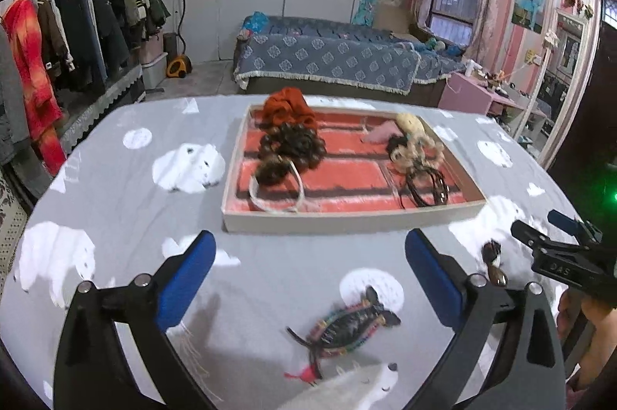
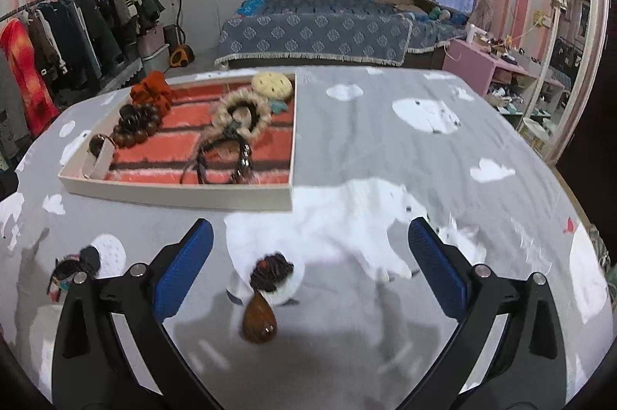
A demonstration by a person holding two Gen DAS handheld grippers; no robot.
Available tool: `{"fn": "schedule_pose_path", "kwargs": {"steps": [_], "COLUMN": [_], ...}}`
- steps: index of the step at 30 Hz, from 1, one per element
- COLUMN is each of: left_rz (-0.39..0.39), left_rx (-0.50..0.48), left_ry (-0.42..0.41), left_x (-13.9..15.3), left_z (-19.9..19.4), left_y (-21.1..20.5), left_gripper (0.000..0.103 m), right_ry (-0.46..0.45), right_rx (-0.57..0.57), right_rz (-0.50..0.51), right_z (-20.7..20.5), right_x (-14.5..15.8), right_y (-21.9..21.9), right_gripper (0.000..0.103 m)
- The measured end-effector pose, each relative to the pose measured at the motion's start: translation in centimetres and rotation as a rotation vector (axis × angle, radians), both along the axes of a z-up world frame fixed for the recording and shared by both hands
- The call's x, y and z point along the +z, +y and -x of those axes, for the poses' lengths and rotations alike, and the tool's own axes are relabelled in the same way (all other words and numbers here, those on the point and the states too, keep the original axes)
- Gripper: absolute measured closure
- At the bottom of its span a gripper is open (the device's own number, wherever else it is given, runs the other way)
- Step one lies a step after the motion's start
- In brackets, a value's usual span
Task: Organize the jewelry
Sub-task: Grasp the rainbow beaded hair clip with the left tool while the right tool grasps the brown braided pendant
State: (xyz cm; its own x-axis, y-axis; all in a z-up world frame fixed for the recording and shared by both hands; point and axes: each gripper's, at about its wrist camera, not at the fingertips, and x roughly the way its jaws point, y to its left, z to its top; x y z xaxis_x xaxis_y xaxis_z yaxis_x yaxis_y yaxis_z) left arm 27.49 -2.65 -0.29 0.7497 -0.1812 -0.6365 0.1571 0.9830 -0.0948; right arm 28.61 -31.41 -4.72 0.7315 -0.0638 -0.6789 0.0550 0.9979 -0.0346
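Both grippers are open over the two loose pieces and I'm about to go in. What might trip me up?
The multicolored beaded piece trails cords and a red tassel; a pinch by the left gripper may catch only a strand. The teardrop pendant looks smooth, so it may slip from the right gripper. The tray is already crowded, so added pieces could tangle.

Red-striped tray (image 1: 455,174), grey bear-print cloth (image 1: 127,190)
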Motion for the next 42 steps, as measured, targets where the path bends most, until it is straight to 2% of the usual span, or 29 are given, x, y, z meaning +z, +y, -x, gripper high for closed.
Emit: {"fn": "schedule_pose_path", "kwargs": {"steps": [9,15,22,27,29,36,42], "left_rz": [-0.045,-0.025,-0.048,-0.059,-0.066,-0.079,-0.086], "left_rx": [-0.019,-0.018,-0.032,-0.027,-0.023,-0.019,-0.020], "left_ry": [0.063,0.107,0.143,0.201,0.212,0.219,0.244], "left_x": [-3.7,-5.1,-5.9,-7.2,-7.6,-8.1,-8.6], "left_z": [0.0,-0.1,0.5,0.1,0.0,-0.2,-0.7], "left_y": [-1.4,-1.5,-3.1,-3.5,-3.6,-3.9,-4.0], "left_gripper": [0.007,0.007,0.007,0.007,0.007,0.007,0.007], "right_ry": [0.037,0.052,0.076,0.101,0.110,0.129,0.159], "right_rx": [-0.018,-0.028,-0.009,-0.012,-0.014,0.022,0.066], "right_rz": [0.026,0.009,0.028,0.033,0.031,0.043,0.029], "right_z": [0.1,-0.3,-1.0,-1.3,-1.4,-1.7,-1.9], "right_x": [-2.5,-3.1,-3.5,-3.9,-4.1,-4.4,-4.9], "right_y": [-0.3,-0.5,0.2,0.3,0.2,1.0,1.7], "right_gripper": [0.004,0.005,0.005,0.006,0.014,0.027,0.048]}}
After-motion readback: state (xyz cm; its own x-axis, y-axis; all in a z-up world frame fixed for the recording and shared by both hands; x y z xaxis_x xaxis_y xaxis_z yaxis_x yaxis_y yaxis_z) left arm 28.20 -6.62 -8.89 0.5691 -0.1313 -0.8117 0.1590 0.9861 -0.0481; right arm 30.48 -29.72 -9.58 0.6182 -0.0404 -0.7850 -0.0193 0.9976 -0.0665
